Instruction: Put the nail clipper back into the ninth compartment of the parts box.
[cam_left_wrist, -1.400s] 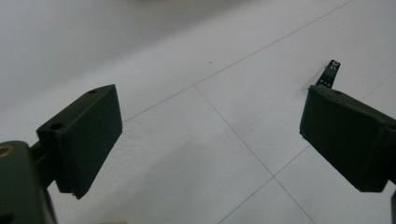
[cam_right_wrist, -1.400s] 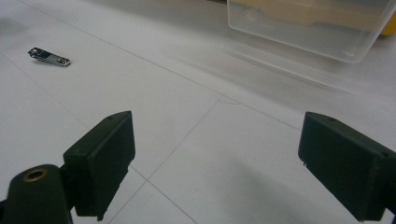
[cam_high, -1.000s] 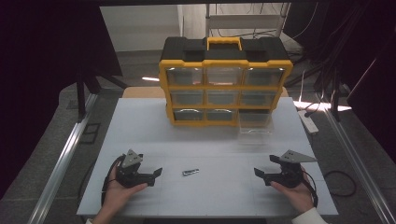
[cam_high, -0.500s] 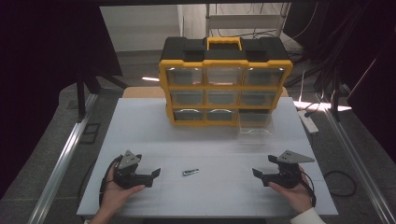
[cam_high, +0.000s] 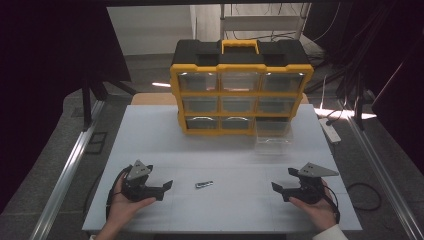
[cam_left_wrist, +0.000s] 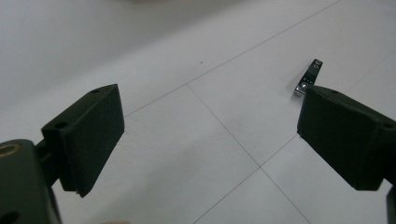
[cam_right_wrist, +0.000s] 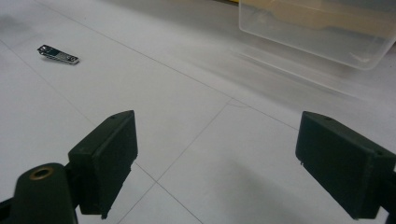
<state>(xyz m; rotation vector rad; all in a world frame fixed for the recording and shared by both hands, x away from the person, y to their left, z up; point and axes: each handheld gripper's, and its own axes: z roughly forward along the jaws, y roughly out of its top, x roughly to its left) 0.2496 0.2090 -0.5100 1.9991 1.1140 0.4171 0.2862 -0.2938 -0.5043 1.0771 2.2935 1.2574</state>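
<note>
Both jaws spread wide — left gripper (cam_high: 162, 189) and right gripper (cam_high: 281, 190) hold nothing. The nail clipper (cam_high: 204, 184) lies on the table (cam_high: 150, 130) between them — nearer the left

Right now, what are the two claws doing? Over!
Left gripper open, empty. Right gripper open, empty. Nail clipper flat on the table between them, untouched. Clear drawer out by the organizer, not blocking. Over.
</note>
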